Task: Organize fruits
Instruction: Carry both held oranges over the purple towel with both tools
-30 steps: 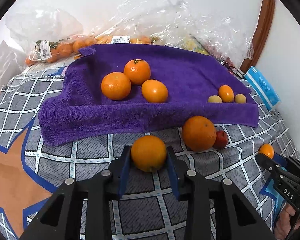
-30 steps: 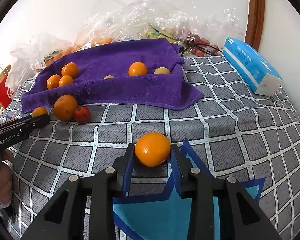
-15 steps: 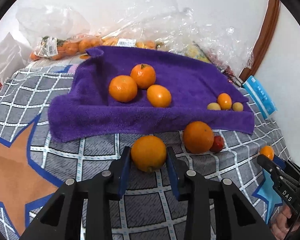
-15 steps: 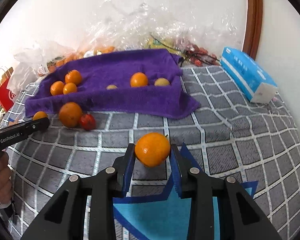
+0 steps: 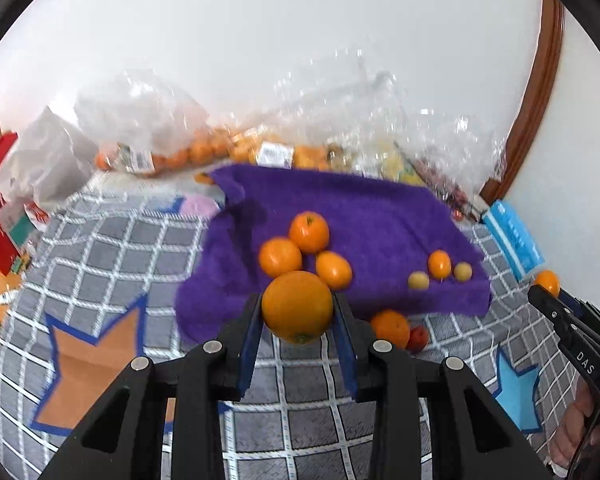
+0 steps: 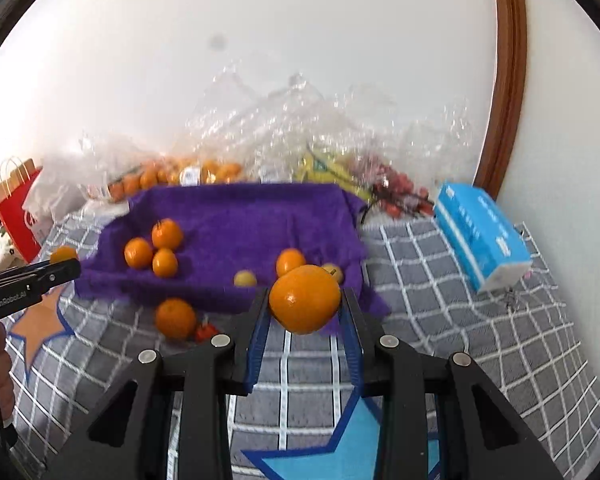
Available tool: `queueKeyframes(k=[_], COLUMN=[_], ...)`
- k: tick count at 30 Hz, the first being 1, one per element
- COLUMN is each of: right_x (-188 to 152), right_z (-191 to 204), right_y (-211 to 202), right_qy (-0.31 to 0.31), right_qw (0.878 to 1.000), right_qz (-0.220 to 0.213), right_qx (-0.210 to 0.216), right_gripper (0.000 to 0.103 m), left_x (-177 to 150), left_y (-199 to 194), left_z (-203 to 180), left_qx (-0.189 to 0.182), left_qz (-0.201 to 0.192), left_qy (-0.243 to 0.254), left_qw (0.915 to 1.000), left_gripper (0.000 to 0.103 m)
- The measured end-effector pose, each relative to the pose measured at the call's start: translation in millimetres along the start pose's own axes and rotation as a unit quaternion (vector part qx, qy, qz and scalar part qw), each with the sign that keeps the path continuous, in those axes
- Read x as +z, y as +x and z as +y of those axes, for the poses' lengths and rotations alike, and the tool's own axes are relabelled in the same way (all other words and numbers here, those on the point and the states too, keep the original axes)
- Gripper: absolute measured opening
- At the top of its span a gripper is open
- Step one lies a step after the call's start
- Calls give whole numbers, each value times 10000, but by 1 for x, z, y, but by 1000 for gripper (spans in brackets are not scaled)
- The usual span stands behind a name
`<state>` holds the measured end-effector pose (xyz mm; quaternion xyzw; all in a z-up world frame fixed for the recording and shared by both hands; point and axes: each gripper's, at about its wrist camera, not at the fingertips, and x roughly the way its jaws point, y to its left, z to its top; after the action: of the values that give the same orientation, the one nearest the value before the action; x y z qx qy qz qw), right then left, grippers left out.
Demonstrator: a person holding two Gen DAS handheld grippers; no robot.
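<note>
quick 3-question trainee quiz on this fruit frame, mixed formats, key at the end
1. True or false: both grippers hold a round orange fruit.
2. How many orange fruits sit clustered on the left part of the purple terry towel? A) one B) three C) five
3. Which fruit lies beside the loose orange on the checked grey cloth?

Key:
1. True: left gripper and right gripper each clamp one.
2. B
3. A small red fruit.

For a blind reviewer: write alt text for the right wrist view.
The right gripper clamps an orange above a grey checked cloth. Beyond lies a purple towel holding six small fruits.
</note>
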<state>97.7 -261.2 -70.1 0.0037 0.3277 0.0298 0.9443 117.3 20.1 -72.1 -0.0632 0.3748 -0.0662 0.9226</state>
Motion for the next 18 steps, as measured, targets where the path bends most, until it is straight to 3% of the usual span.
queueKeyframes(k=[9,18], right_x=[32,52], right_z=[1,1], right_y=[6,44], right_qy=[33,73], right_qw=[9997,9995], right_qz=[-231,-237], right_qx=[27,211], right_gripper=[34,34], left_x=[30,45], left_y=[-4,31], left_z=[1,3], left_qx=[62,-115], left_qz=[-268,-201], left_qy=[17,-156], left_qw=[9996,9996], left_gripper=[33,33])
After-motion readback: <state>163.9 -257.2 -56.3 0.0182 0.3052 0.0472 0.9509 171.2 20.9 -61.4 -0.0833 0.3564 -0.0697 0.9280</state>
